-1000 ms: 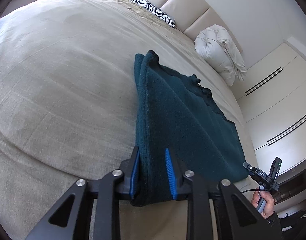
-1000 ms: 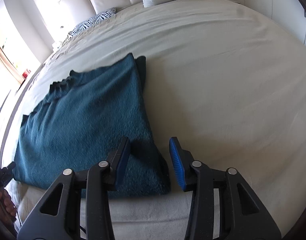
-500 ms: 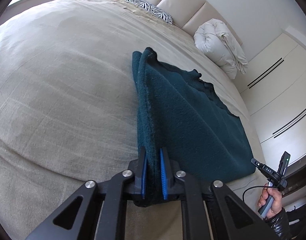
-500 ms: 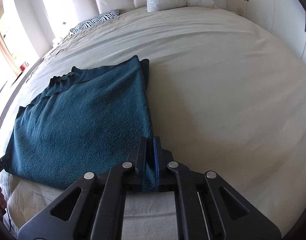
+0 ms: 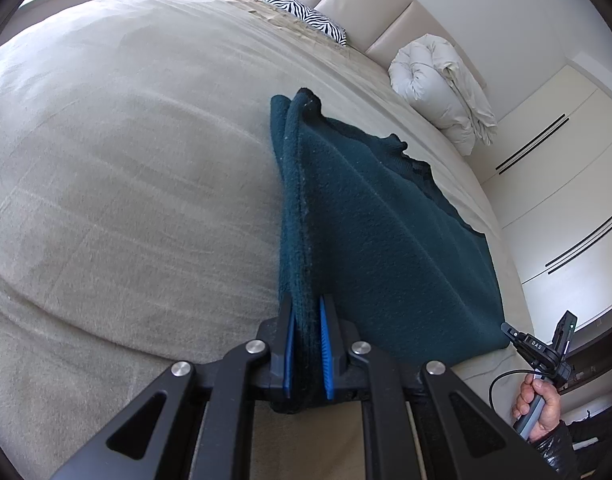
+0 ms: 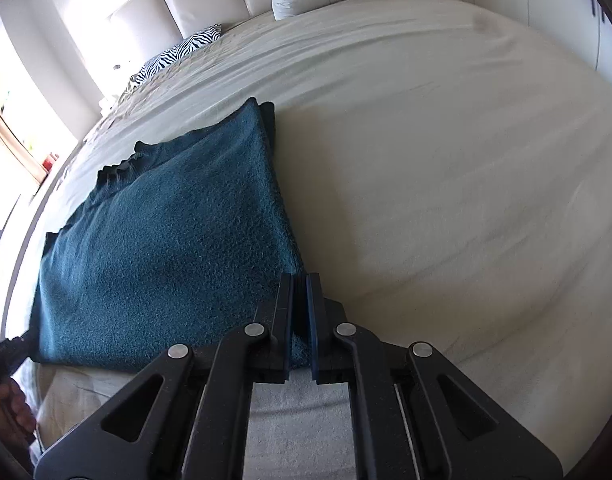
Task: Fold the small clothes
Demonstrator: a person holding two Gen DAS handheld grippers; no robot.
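Note:
A dark teal fleece garment lies folded flat on the bed, near its front edge. My left gripper is shut on the garment's near left corner, with thick folded cloth pinched between its blue pads. In the right wrist view the same teal garment spreads to the left, and my right gripper is shut on its near right corner, the pads almost together over the cloth edge. The other gripper shows at the far right of the left wrist view, held in a person's hand.
The beige bed cover stretches wide on both sides of the garment. A zebra-print pillow and a rolled white duvet lie by the padded headboard. White wardrobe doors stand past the bed's right side.
Both grippers went from open around the garment's near corners to shut on them. The left corner's cloth edge now stands slightly raised between the pads.

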